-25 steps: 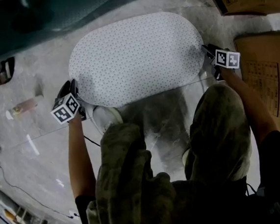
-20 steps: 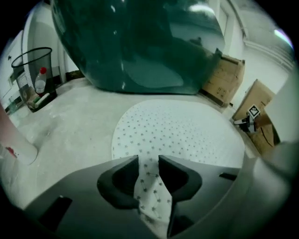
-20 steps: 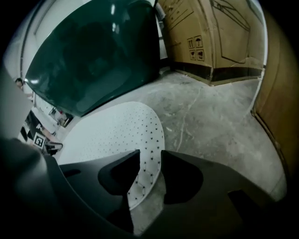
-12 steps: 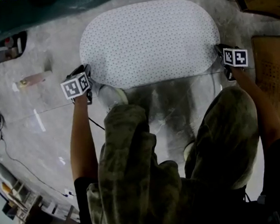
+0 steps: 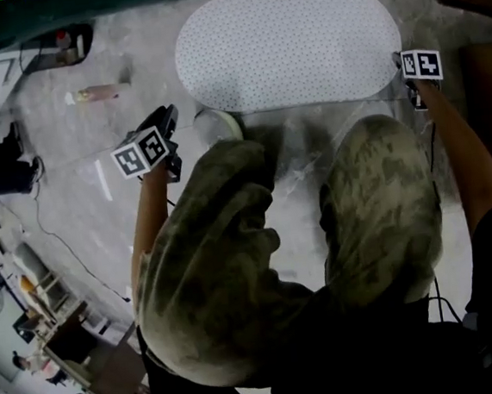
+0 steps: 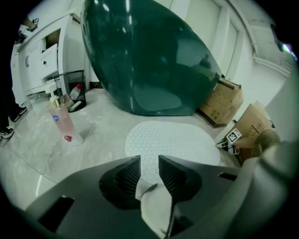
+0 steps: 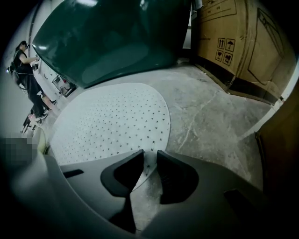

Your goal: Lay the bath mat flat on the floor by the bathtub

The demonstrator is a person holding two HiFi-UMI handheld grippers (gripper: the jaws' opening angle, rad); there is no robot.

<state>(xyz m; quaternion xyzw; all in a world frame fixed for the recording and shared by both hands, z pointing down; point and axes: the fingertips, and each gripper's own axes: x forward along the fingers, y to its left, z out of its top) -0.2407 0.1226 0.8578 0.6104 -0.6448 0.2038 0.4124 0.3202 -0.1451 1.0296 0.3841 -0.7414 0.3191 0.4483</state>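
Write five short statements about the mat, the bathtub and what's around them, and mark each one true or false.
1. The mat lies spread out on the floor. True.
2. The bathtub is white. False: it is dark green.
3. A bottle stands on the mat. False: it stands on the bare floor, apart from the mat.
4. Cardboard boxes stand near the bathtub. True.
5. The right hand-held gripper has the mat's edge between its jaws. True.
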